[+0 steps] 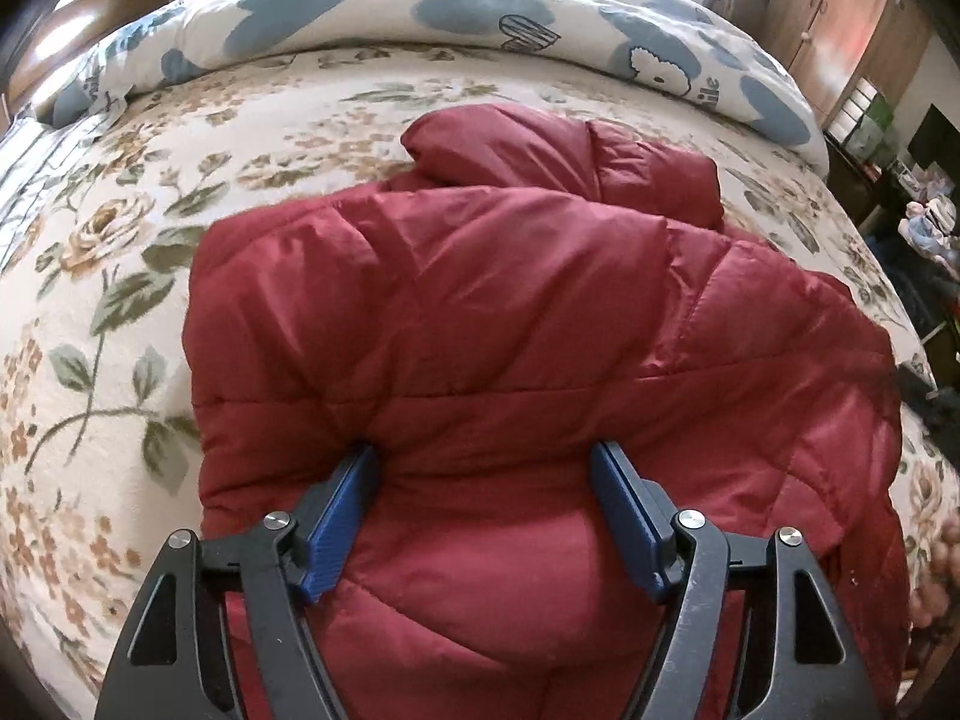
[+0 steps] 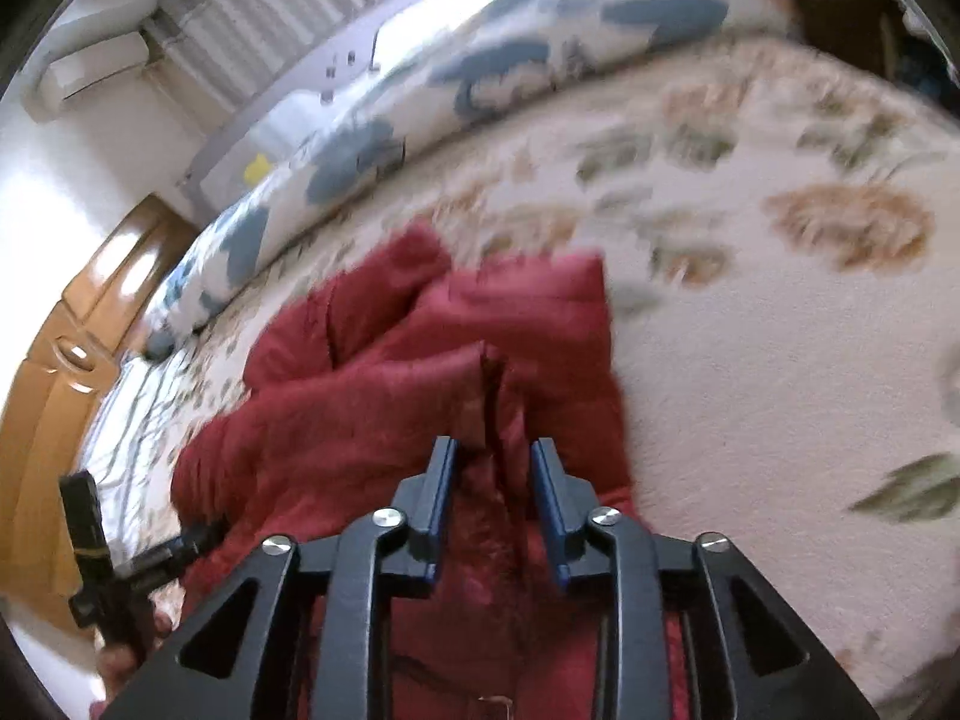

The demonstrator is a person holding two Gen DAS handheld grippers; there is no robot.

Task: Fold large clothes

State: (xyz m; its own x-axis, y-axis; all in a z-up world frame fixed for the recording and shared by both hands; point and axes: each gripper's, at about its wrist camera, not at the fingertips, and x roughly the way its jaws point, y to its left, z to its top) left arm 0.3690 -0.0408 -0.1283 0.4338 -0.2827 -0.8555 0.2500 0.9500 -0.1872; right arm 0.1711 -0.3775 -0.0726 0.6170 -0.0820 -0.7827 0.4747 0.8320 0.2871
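A dark red puffer jacket (image 1: 510, 300) lies partly folded on a floral bed cover (image 1: 120, 300), one sleeve bunched at its far end. My left gripper (image 1: 486, 462) stands wide over the near part of the jacket, tips sunk into the padding and a puffy bulge between the blue pads; it is open. In the blurred right wrist view the jacket (image 2: 372, 396) has a raised ridge of fabric running between the fingers of my right gripper (image 2: 493, 456). Those jaws stand slightly apart on either side of the ridge, so it is open.
A rolled blue-and-white duvet (image 1: 420, 6) lies along the bed's far side. A wooden wardrobe (image 1: 840, 30) and cluttered shelves (image 1: 924, 192) stand beyond the right edge. A wooden headboard (image 2: 60, 360) is at the left. Floral cover (image 2: 750, 390) lies bare right of the jacket.
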